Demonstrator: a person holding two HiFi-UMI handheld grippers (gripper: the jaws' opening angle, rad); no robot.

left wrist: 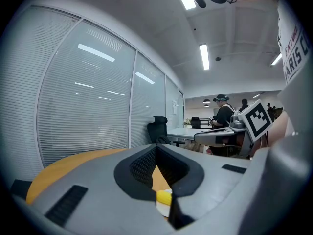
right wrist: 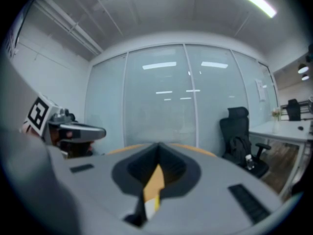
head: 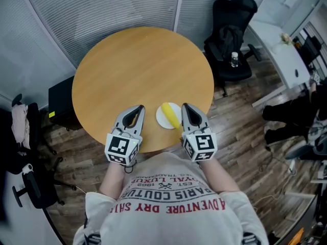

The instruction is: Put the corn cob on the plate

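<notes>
Round, honey-coloured wooden table point(head: 127, 65) stands in an office with frosted glass walls. The yellow corn cob point(head: 170, 115) lies on the small white round plate point(head: 161, 117), near the table edge closest to the person, and the plate holds nothing else. Just left of the plate hangs the left gripper point(head: 139, 107), jaws together on nothing. Just right of the plate, the right gripper point(head: 185, 106) is likewise closed and empty. The placing looks done. Finishing well means drawing both grippers back without nudging the plate.
</notes>
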